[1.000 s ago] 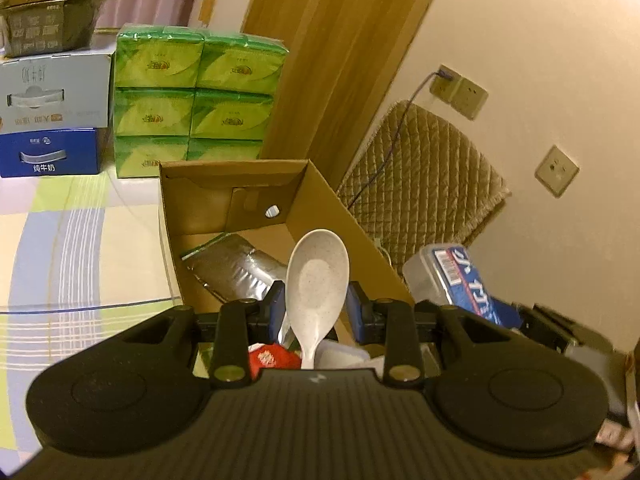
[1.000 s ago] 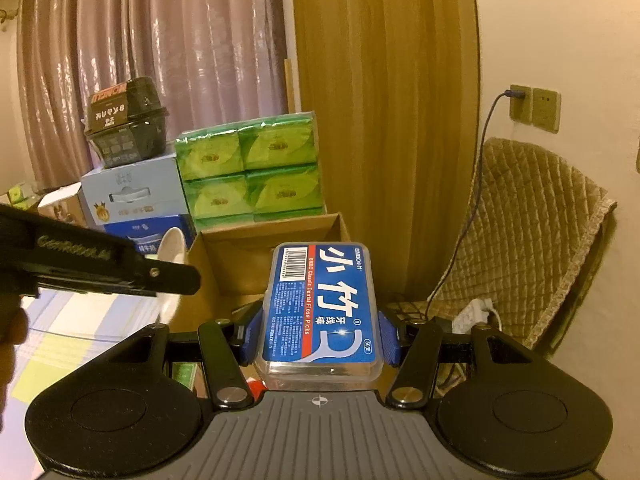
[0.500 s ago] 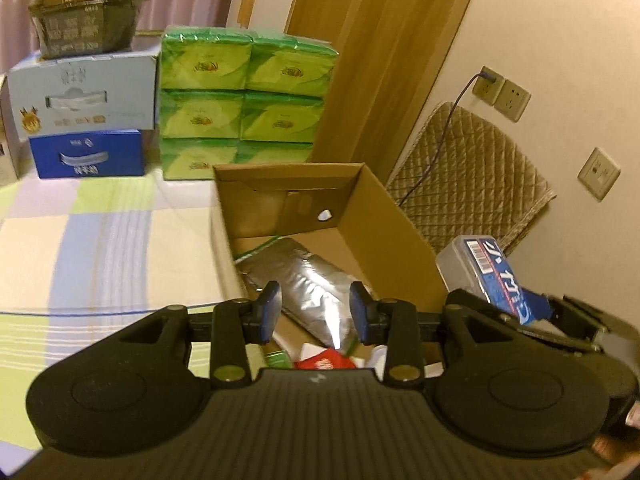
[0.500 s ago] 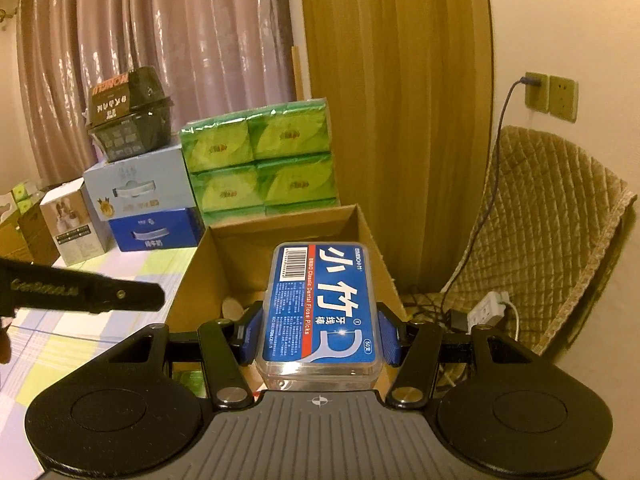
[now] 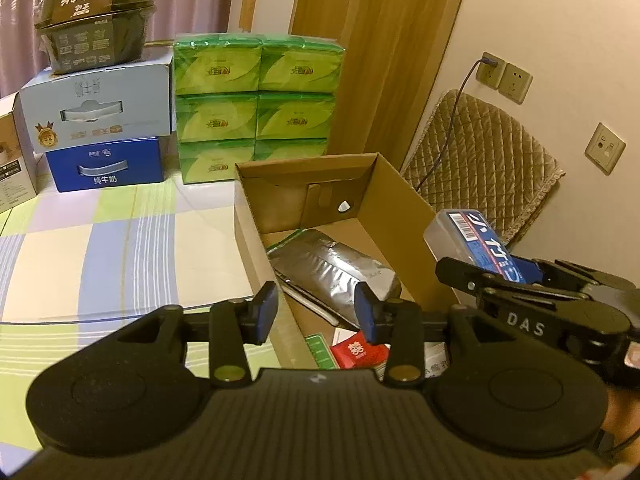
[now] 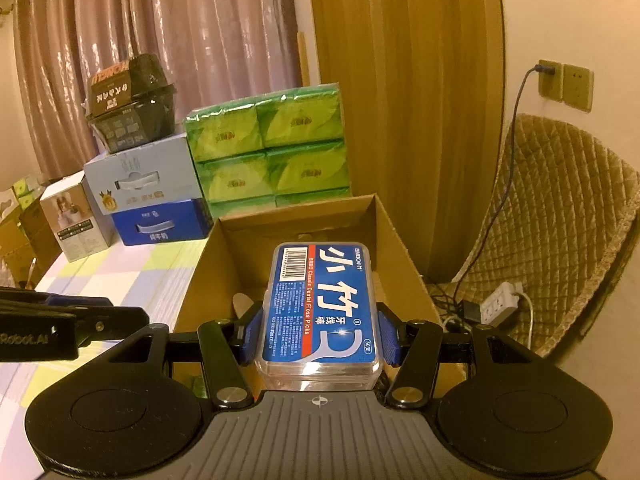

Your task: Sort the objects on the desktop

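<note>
dim warm yellow indoor light, soft shadows, strong fisheye bending and dark vignette at corners, slightly soft focus.

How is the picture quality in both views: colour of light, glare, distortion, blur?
Left wrist view: warm yellowish light, fisheye bending at the edges, glare on the silver pouch. Right wrist view: same warm cast, curved door edge, floss box label sharp, small highlight on it.

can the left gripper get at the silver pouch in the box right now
Probably yes. The left gripper is empty with its jaws opening, and the silver pouch lies uncovered on top in the open cardboard box just ahead. The right gripper, holding the floss box, stays off to the side.
</note>
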`<state>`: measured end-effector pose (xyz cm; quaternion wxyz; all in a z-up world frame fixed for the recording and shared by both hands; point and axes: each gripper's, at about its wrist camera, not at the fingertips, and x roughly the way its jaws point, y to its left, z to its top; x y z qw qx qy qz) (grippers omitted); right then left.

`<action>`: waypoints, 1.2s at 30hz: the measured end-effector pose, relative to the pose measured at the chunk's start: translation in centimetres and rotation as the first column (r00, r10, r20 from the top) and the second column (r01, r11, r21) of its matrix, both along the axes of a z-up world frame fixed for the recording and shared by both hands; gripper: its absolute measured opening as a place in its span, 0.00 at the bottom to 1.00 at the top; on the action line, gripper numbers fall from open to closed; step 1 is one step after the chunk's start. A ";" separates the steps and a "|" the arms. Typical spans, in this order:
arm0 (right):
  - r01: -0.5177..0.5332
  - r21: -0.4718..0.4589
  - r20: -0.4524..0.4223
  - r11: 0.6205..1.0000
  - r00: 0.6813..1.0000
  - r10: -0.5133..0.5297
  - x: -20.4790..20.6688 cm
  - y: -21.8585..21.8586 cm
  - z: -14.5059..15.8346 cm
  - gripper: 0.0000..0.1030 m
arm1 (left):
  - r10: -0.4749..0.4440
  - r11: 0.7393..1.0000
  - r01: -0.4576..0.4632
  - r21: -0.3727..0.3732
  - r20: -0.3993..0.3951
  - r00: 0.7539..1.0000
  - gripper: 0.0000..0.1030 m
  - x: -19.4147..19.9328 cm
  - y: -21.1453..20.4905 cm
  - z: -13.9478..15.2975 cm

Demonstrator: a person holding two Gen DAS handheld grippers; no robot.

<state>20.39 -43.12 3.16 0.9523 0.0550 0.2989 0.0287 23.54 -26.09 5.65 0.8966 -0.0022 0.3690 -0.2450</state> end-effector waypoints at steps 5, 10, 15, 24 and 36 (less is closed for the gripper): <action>-0.012 0.033 -0.004 0.999 1.000 0.012 1.2 0.1 0.1 0.65 | 0.010 1.000 -0.010 0.001 0.002 1.000 0.47 0.1 0.9 0.0; 0.019 0.065 0.017 0.998 1.000 -0.021 0.1 -0.7 0.8 0.81 | 0.015 1.000 -0.015 0.003 0.005 1.000 0.65 -0.4 1.8 0.0; 0.050 0.079 0.005 0.996 0.999 -0.051 -2.5 -2.0 1.1 0.93 | 0.026 1.000 -0.026 0.000 0.022 0.999 0.85 -1.9 2.6 0.2; 0.057 0.045 -0.019 0.997 0.998 -0.056 -9.1 -2.8 3.1 0.98 | 0.044 0.999 -0.045 0.010 0.030 0.999 0.99 -7.4 3.9 0.4; 0.088 0.013 -0.106 0.996 0.991 -0.086 -17.8 -0.3 3.0 0.98 | 0.068 0.997 -0.066 0.031 -0.060 0.996 0.99 -15.7 5.9 -0.1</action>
